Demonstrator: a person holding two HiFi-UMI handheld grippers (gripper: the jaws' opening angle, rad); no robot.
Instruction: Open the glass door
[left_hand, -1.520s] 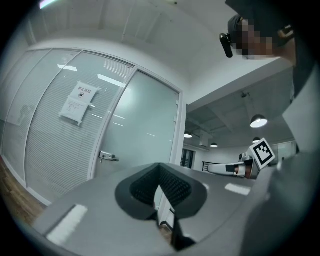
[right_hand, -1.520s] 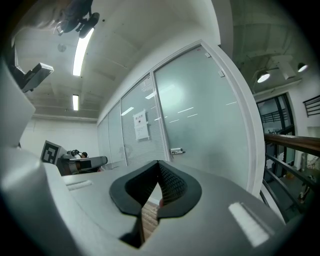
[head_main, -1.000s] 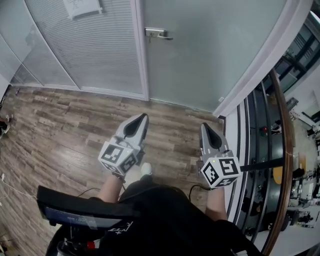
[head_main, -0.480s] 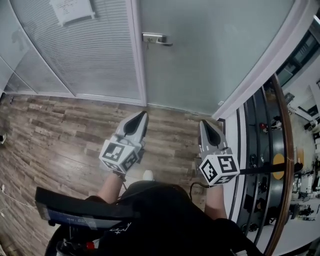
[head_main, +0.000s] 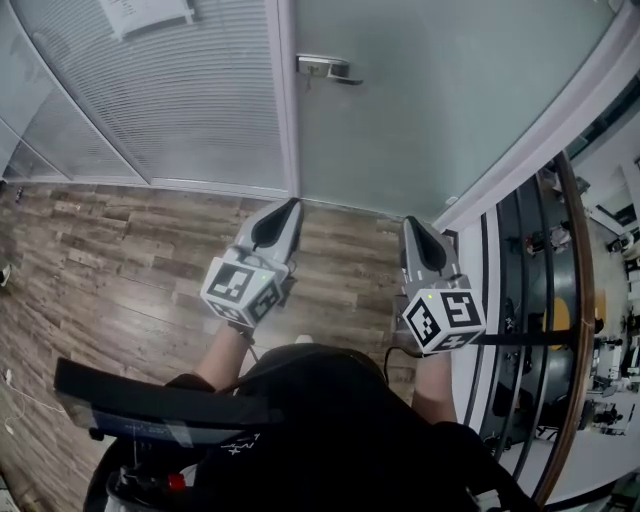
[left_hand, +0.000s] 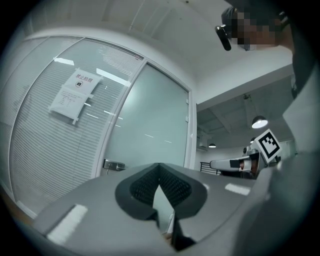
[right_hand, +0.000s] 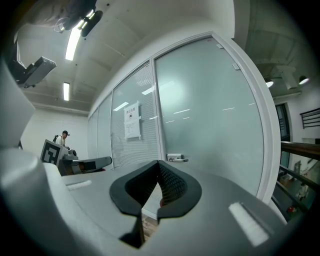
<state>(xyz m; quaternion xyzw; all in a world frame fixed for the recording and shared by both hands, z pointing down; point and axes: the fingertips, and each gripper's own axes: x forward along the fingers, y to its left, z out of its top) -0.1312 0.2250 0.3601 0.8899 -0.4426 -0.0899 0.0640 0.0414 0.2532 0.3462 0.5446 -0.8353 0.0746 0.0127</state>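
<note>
**Door closed, both grippers short of the handle**

The glass door (head_main: 430, 120) is at upper centre-right of the head view, frosted, and looks closed against its white frame post (head_main: 285, 110). The lever handle (head_main: 326, 67) sits at the door's left edge, top centre of the frame, with its lever pointing right. A blinds panel (head_main: 180, 100) with a paper notice (head_main: 148, 12) is to the left, wood floor (head_main: 100, 250) is below, and a railing (head_main: 578, 300) runs down the right.

The left gripper (head_main: 291, 203) is at mid-frame with its jaws closed tip to tip, nothing in them. The right gripper (head_main: 410, 221) is just to its right, also fully closed and empty. Both are well apart from the handle.

Judged step: reaching for the handle, nothing opened yet.

Risks:
- Closed jaws can't wrap the lever, so a push on it may slide off the free right end.
- The swing direction can't be told; if the door opens inward, the person standing close could block it.
- The right gripper is near the railing and could knock it on a wide swing.
</note>
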